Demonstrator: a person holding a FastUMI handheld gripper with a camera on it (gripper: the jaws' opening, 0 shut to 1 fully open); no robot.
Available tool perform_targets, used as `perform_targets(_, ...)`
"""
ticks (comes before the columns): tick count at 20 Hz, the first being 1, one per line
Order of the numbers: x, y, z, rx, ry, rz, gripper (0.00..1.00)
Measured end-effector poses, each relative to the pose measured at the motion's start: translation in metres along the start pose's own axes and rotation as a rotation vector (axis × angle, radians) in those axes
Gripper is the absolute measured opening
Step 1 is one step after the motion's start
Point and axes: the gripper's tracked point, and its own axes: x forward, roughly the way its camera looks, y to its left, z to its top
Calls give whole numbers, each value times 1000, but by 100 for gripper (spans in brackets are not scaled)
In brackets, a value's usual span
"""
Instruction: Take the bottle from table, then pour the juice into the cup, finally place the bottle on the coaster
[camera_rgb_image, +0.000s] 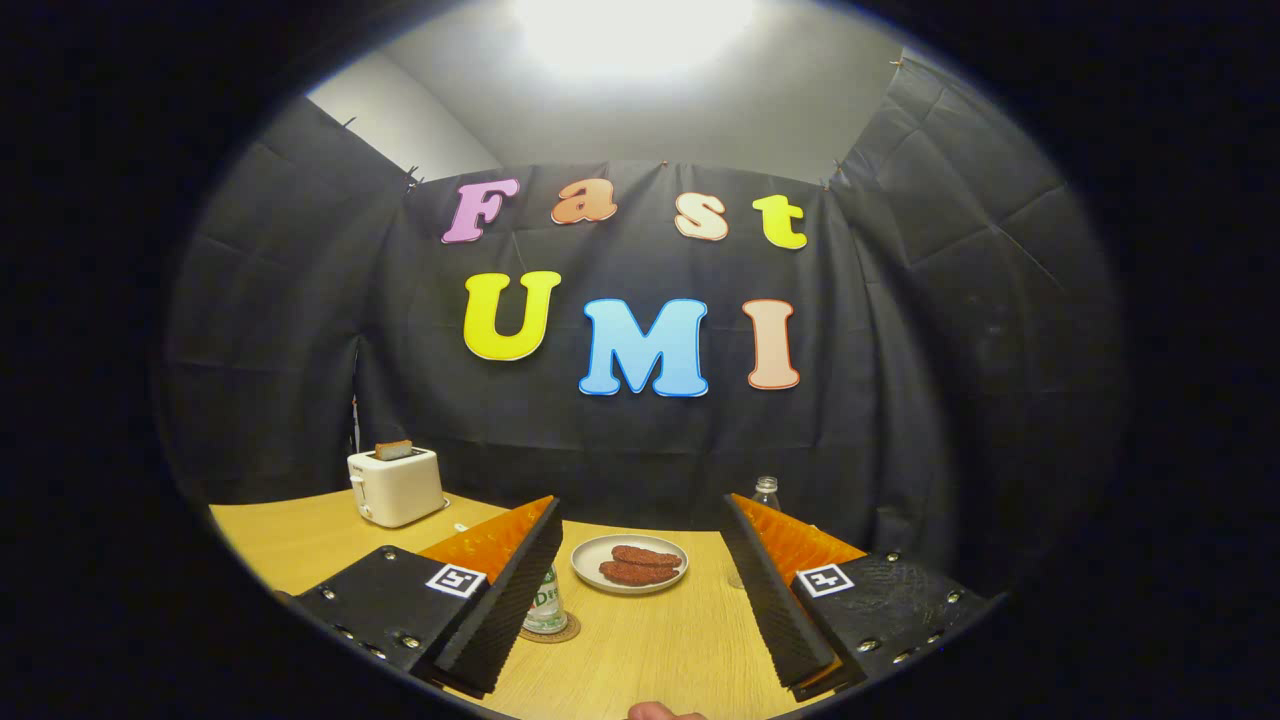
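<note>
Black cloth walls (900, 330), bright ceiling light (632, 30)

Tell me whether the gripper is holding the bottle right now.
No: the gripper is open with nothing between its fingers, and the bottle stands on the coaster beside one finger.

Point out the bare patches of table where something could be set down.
Between the open gripper fingers, bare wood runs from the plate toward the camera. More bare table lies ahead of the toaster. It is tight by the near finger, where the bottle stands on the coaster beside the plate.
</note>
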Motion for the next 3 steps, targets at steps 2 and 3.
perform_targets(2,-3,-5,-20,-11,-9,36,97)
perform_targets(3,-4,-15,-38,0,1,40,97)
